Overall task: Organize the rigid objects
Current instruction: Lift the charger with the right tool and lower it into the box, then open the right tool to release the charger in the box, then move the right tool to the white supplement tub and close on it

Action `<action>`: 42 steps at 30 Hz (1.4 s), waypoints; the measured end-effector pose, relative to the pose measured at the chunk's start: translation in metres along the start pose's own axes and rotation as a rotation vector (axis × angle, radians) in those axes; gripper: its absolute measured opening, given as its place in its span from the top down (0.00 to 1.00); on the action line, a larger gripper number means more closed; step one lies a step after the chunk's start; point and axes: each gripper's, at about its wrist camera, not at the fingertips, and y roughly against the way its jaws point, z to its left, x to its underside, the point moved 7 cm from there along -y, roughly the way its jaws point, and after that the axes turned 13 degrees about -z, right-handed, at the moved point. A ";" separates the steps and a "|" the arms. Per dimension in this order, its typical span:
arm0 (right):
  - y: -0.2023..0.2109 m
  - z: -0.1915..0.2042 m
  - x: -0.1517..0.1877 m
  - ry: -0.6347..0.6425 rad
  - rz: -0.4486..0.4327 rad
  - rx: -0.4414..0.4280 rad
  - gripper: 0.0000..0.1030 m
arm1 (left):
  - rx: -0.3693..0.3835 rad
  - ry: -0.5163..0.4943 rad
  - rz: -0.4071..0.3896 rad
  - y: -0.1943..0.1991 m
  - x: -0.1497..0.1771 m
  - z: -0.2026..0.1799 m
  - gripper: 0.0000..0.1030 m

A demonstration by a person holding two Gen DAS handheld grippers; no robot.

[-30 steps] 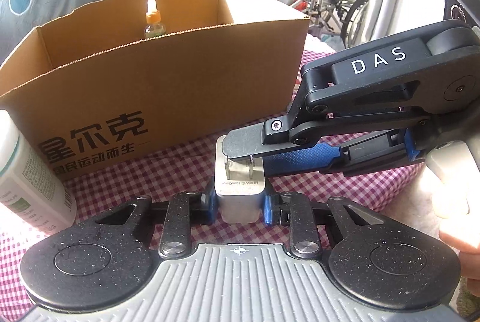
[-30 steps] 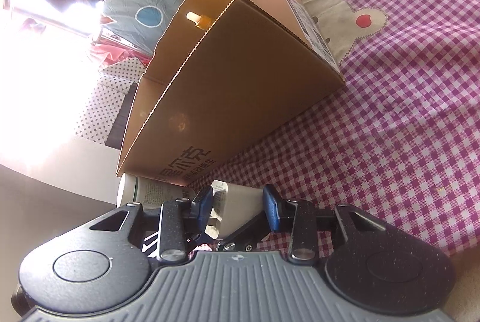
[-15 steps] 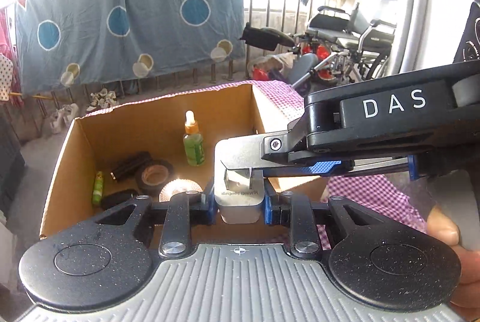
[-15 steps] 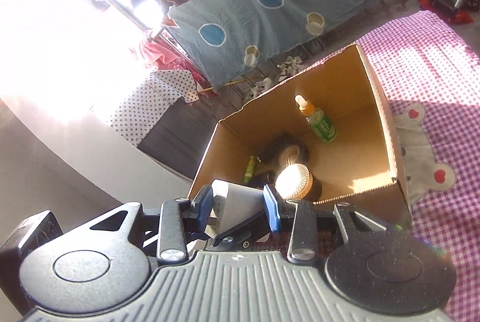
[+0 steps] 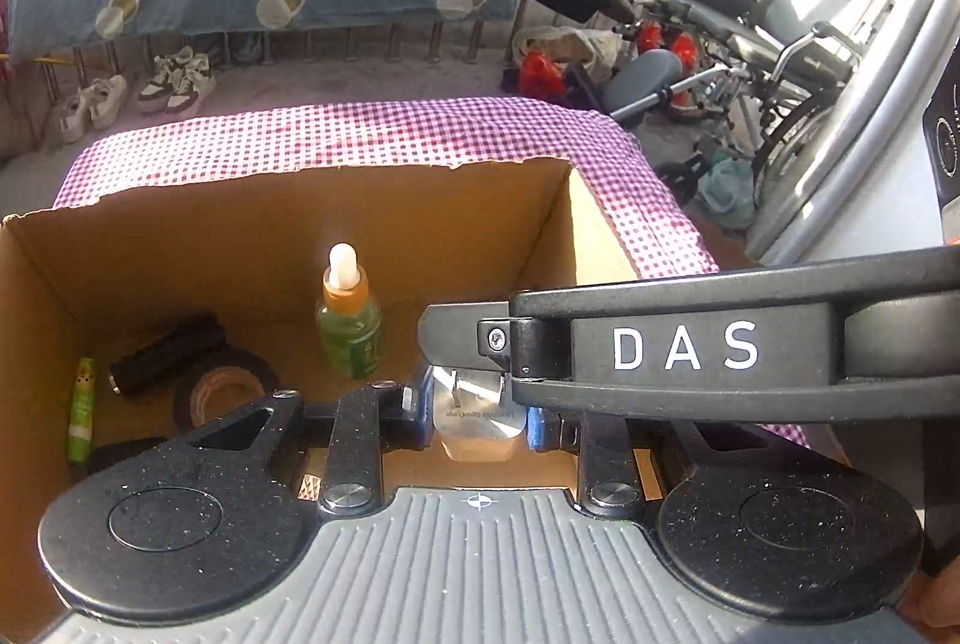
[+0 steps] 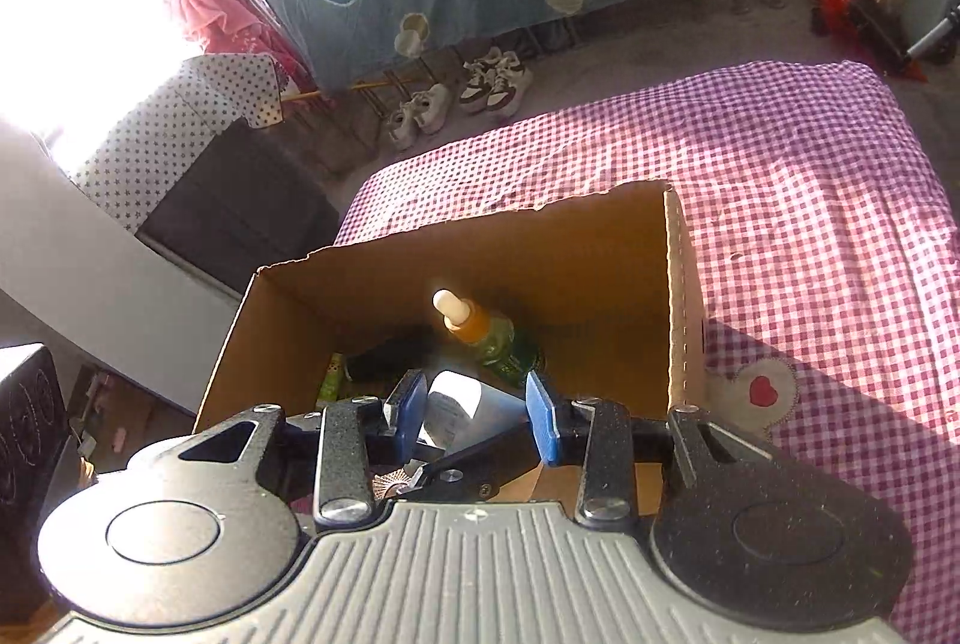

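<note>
At lower centre of both views, the left gripper (image 5: 479,419) and right gripper (image 6: 474,416) each clamp the same white charger plug (image 5: 477,425), held above an open cardboard box (image 5: 420,218) containing a dropper bottle (image 5: 348,326).

Hard daylight floods both views. In the right wrist view the window area (image 6: 90,14) at ten o'clock is blown out to white glare. Sun stripes the checked cloth (image 6: 810,200), with shadow at four o'clock. The cardboard box (image 5: 420,218) has a glowing far wall and a dim floor. Fisheye bending curves the edges; focus is fairly sharp.
</note>
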 end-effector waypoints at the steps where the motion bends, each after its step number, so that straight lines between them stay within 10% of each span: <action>1: -0.004 -0.002 -0.002 0.011 0.004 0.006 0.61 | 0.000 0.008 0.007 -0.004 -0.001 0.001 0.74; 19: -0.015 -0.011 -0.021 0.067 -0.046 0.020 0.61 | -0.003 0.075 0.096 -0.032 -0.001 0.001 0.69; 24: 0.011 -0.008 -0.025 0.017 -0.119 -0.015 0.61 | -0.016 0.072 0.055 -0.019 -0.006 0.000 0.41; 42: 0.170 0.025 0.085 -0.185 -0.376 -0.151 0.42 | 0.066 -0.153 -0.156 0.150 0.039 -0.016 0.01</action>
